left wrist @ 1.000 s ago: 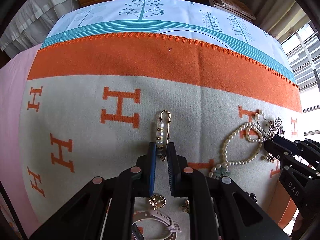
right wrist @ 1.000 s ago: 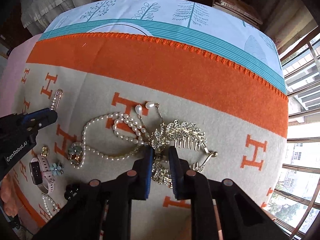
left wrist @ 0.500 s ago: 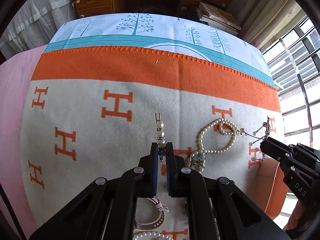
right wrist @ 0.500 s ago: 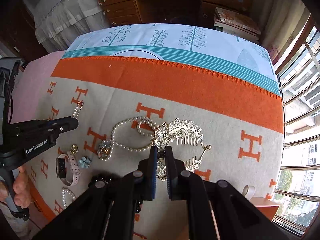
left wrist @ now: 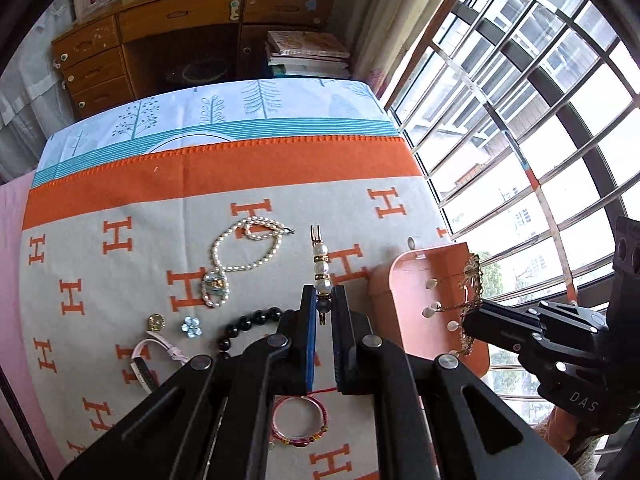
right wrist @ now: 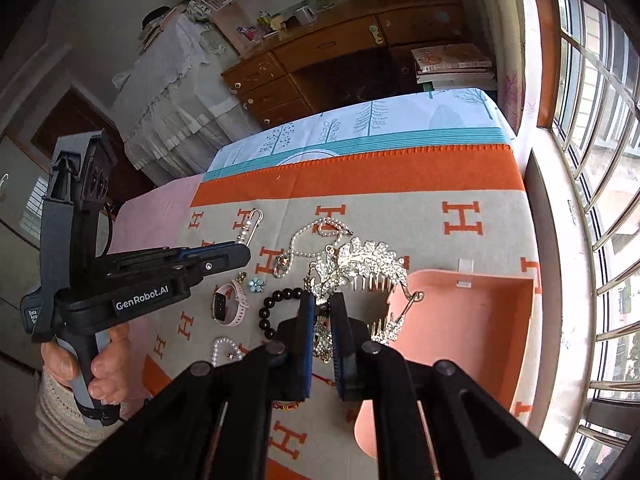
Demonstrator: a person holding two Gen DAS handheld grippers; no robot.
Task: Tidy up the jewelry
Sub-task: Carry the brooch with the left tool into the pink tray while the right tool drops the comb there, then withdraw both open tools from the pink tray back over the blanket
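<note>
My left gripper [left wrist: 323,312] is shut on a gold pearl pin brooch [left wrist: 320,264] and holds it in the air above the blanket; the brooch also shows in the right wrist view [right wrist: 249,227]. My right gripper [right wrist: 321,312] is shut on a rhinestone leaf hair comb [right wrist: 364,261] and holds it above the left edge of an open pink jewelry box [right wrist: 472,320]. In the left wrist view the comb [left wrist: 469,300] hangs over the box [left wrist: 404,292]. A pearl necklace [left wrist: 244,252] lies on the blanket.
On the orange-and-grey H blanket [left wrist: 120,208] lie a black bead bracelet [left wrist: 248,324], a pink watch [left wrist: 156,356], a blue flower piece [left wrist: 191,326], a gold charm [left wrist: 156,322] and a red bangle [left wrist: 299,420]. A barred window [left wrist: 540,120] is to the right, a wooden dresser [left wrist: 180,48] beyond.
Both grippers have risen and swung right. The comb has been lifted off the blanket and carried over the pink box. The pearl brooch moved with the left gripper.
</note>
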